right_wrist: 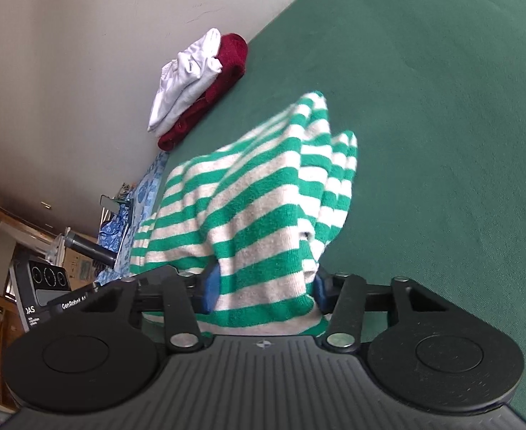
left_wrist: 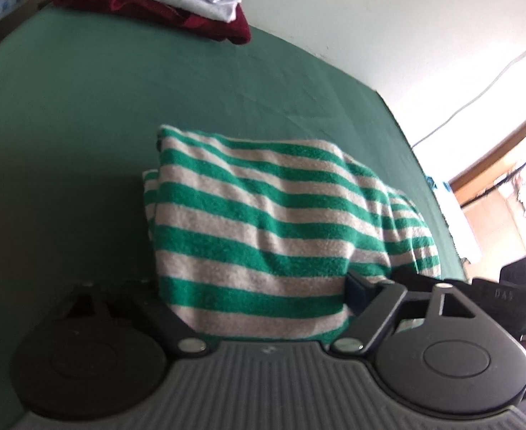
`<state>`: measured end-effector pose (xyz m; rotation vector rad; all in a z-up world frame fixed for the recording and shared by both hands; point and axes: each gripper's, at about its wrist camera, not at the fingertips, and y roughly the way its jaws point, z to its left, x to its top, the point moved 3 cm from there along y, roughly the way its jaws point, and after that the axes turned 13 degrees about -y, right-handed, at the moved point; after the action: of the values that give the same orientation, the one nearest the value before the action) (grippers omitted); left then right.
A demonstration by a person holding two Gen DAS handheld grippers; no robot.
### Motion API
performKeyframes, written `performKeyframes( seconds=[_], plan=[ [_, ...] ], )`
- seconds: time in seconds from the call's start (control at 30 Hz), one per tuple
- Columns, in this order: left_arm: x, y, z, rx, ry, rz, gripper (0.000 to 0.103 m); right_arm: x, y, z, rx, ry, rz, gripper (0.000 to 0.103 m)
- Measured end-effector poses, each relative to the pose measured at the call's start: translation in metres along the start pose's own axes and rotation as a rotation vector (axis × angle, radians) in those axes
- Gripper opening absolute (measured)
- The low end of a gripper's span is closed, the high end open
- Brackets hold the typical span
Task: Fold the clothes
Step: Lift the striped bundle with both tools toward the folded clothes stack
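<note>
Fingers [right_wrist: 211,286] of both grippers pinching the striped garment [right_wrist: 259,208] above the green sheet [right_wrist: 442,125].

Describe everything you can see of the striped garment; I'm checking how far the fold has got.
The striped garment is a soft, fuzzy knit with green and off-white bands. It is bunched in several layers, not flat. The right gripper is shut on a thick wad of it between blue pads, and in the left wrist view the cloth runs between the fingers of the left gripper, apparently clamped. Its far part lies on the green sheet, apart from the white and dark red stack by the wall.
</note>
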<state>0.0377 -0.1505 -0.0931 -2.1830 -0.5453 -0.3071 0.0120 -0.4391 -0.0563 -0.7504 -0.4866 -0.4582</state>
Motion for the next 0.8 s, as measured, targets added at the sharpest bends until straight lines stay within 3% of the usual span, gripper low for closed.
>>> performKeyframes(
  seconds=[0.23,0.43,0.6,0.8],
  plan=[
    [0.014,-0.015,-0.018,0.023,0.038,-0.029,0.070,0.018,-0.007,0.021,0.005,-0.080,-0.007,0.042],
    [0.054,-0.050,-0.050,0.041,0.114,-0.086,0.069,0.060,-0.013,0.040,0.064,-0.094,-0.008,0.042],
    [0.122,-0.094,-0.088,0.061,0.189,-0.173,0.069,0.126,-0.012,0.076,0.128,-0.140,-0.049,0.042],
    [0.225,-0.134,-0.119,0.102,0.335,-0.303,0.070,0.206,0.033,0.124,0.136,-0.204,-0.162,0.042]
  ],
)
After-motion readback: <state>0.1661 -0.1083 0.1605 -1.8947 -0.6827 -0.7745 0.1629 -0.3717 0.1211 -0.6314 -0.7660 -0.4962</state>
